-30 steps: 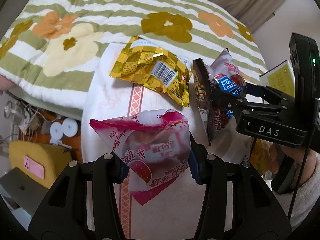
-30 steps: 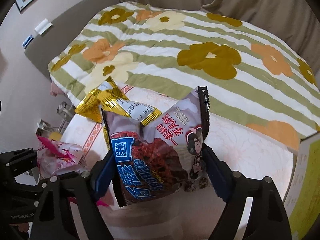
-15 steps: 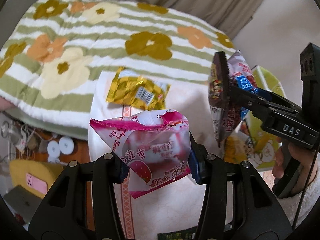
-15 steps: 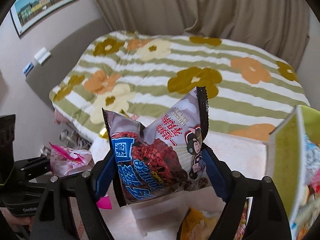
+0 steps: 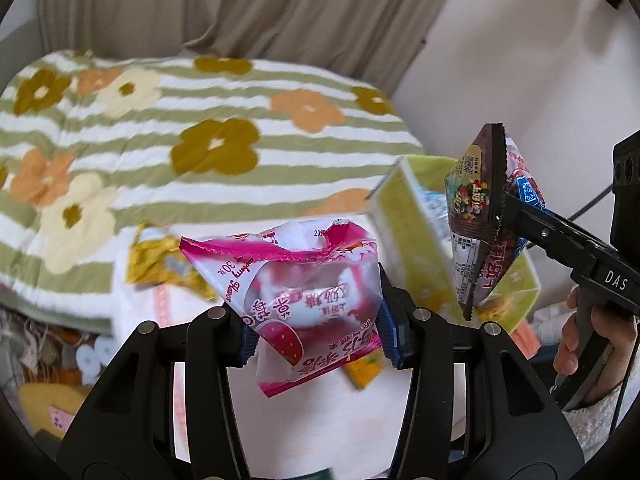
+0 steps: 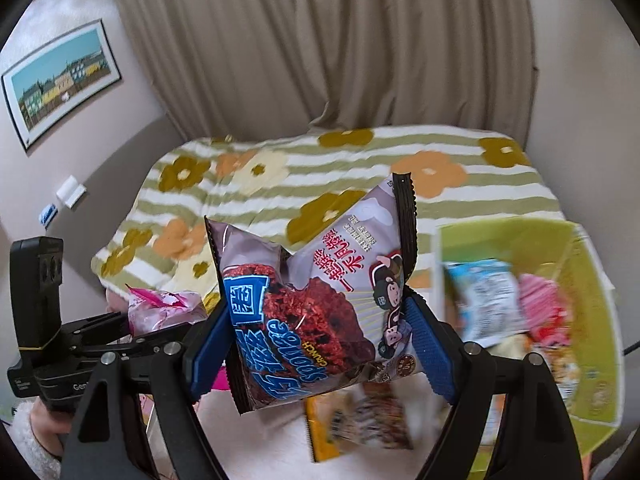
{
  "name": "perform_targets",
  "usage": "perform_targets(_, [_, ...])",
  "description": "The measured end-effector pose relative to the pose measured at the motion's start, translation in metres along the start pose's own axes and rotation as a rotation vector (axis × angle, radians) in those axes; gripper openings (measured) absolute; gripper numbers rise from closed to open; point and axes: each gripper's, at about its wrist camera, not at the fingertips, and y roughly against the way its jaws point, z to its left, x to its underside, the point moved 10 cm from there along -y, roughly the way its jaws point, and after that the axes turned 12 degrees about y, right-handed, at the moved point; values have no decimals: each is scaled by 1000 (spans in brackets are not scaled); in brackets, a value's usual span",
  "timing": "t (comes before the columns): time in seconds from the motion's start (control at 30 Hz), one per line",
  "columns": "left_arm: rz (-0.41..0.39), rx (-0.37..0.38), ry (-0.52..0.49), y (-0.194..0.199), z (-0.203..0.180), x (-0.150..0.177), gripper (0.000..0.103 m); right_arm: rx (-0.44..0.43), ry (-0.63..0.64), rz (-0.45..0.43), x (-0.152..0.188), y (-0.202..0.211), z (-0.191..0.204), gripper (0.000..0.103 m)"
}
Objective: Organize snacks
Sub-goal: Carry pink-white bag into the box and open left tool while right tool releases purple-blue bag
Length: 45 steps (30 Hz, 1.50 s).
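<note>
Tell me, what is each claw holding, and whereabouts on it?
Left claw: pink strawberry candy bag, gripped across its lower middle. Right claw: purple chocolate snack bag, gripped at its side edges.

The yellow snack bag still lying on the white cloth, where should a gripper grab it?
The yellow snack bag lies flat on the white cloth, so probably pinch a crimped end seam, coming from above and closing across its thin edge. It is blurred, so the nearest seam is hard to pick. Both grippers are already full: left holds the pink bag, right the purple one.
</note>
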Motion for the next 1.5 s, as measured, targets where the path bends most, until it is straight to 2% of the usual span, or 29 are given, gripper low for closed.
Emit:
perform_targets(0.27, [-17, 35, -18, -33, -110, 8, 44, 31, 2, -18, 21, 52, -98, 80])
perform_targets(0.43, [1, 55, -34, -70, -178, 21, 44, 34, -4, -5, 37, 66, -154, 80])
perform_targets(0.57, [34, 58, -35, -99, -215, 29, 44, 23, -18, 10, 47, 70, -189, 80])
perform_targets(0.77, [99, 37, -57, -136, -244, 30, 44, -3, -56, 24, 58, 68, -221, 80])
perform_targets(1.03, [143, 13, -108, -172, -259, 24, 45, -3, -105, 49, 63, 52, -248, 80])
perform_targets(1.1, [148, -3, -114, -179, -259, 22, 51, 2, -111, 51, 61, 49, -254, 80])
perform_targets(1.17, [158, -17, -117, -186, -257, 20, 81, 2, -122, 52, 58, 45, -259, 80])
perform_targets(1.2, [157, -29, -117, -187, -254, 20, 102, 1, -127, 51, 57, 43, -258, 80])
perform_targets(1.37, [147, -73, -91, -186, -235, 16, 103, -16, -132, 65, 53, 26, -256, 80])
perform_targets(1.5, [134, -60, -66, -174, -220, 13, 103, -33, -118, 85, 49, 9, -250, 80])
